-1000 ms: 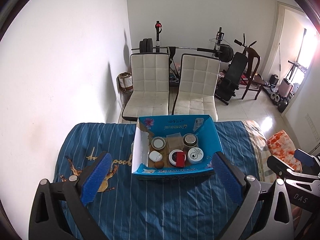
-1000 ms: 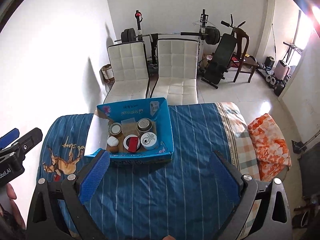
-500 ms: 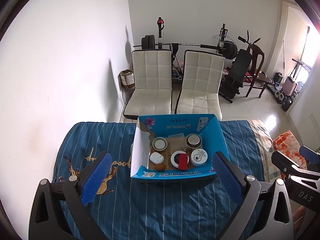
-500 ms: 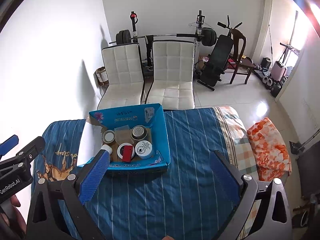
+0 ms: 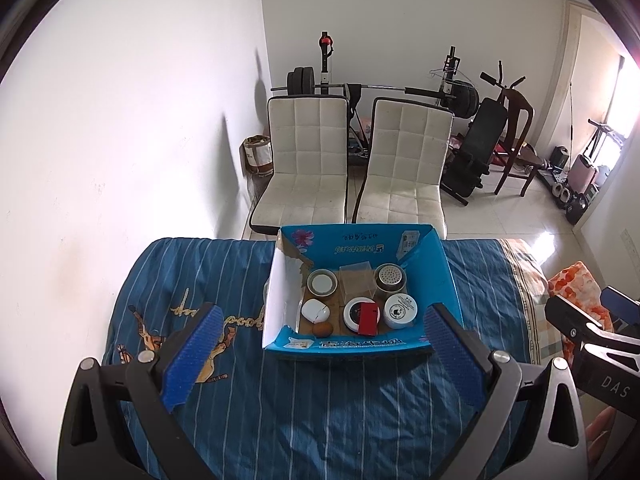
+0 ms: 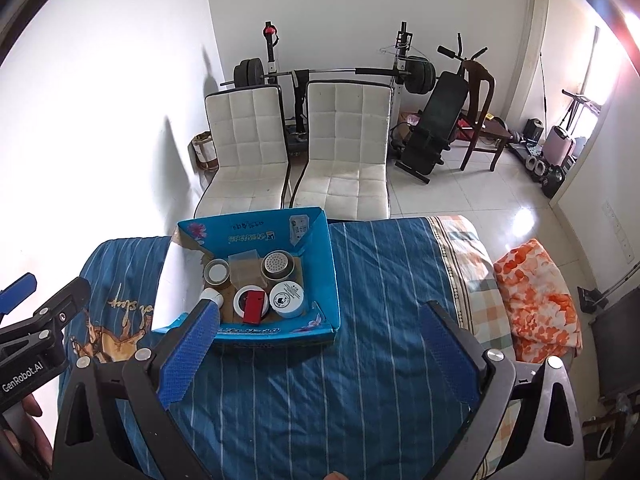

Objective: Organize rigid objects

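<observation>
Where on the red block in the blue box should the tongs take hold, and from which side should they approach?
Grip the red block across its two long side edges, coming down from above. It lies propped on the round black-faced tin, above the floor of the blue box, so its sides are probably free, while the white jar and box walls block a sideways approach.

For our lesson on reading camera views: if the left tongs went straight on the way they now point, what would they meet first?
Probably the near wall of the blue cardboard box, which sits centred between the open left tongs on the striped blue bedspread. Depth is unclear, and a steeper downward line would reach the bedspread first.
</observation>
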Available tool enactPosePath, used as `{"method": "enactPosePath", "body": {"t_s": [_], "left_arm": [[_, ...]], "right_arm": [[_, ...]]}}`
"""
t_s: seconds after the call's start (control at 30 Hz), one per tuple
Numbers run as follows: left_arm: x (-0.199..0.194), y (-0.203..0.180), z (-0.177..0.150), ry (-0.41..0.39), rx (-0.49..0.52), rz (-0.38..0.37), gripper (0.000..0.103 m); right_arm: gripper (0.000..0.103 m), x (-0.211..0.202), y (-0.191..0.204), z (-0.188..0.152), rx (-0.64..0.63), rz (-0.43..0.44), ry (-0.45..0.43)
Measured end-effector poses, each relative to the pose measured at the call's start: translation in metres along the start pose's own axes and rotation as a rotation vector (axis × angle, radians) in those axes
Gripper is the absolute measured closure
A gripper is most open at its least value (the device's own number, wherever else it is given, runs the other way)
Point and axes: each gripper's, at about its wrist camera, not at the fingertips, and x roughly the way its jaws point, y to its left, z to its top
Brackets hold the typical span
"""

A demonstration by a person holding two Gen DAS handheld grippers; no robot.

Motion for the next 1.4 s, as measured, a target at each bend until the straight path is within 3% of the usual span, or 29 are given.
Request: {"method": "enactPosePath", "body": {"t_s": [1.4], "left_arm": [[-0.006, 0.006, -0.012, 0.005, -0.038, 0.022, 0.0]], "right_arm": [[0.001, -0.008, 0.007, -0.003, -0.053, 0.021, 0.006]]}}
